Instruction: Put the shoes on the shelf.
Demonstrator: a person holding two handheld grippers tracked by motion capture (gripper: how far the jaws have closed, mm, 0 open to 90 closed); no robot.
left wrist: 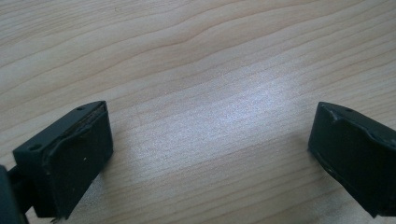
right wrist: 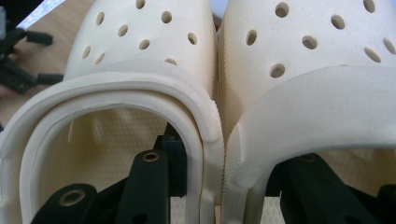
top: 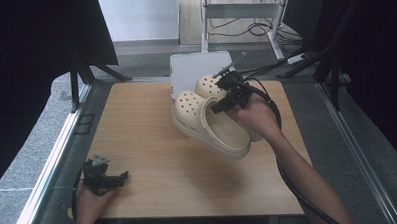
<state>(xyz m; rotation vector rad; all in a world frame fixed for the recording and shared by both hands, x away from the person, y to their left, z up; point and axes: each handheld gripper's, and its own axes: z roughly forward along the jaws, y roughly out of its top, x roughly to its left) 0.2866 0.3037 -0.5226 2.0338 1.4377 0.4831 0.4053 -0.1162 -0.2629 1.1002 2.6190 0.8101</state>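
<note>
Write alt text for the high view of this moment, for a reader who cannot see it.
The right gripper holds a pair of cream clogs together, lifted and tilted above a wooden table, one jaw inside each shoe. The left gripper rests open at the table's near left corner. A white board lies at the far edge.

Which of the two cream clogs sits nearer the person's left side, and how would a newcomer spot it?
Start at the wooden table and go to its far right part, where the right gripper pinches two cream clogs together by their inner walls. The wanted clog is the nearer, lower one, its open heel end fully showing; the other clog peeks out behind it.
</note>
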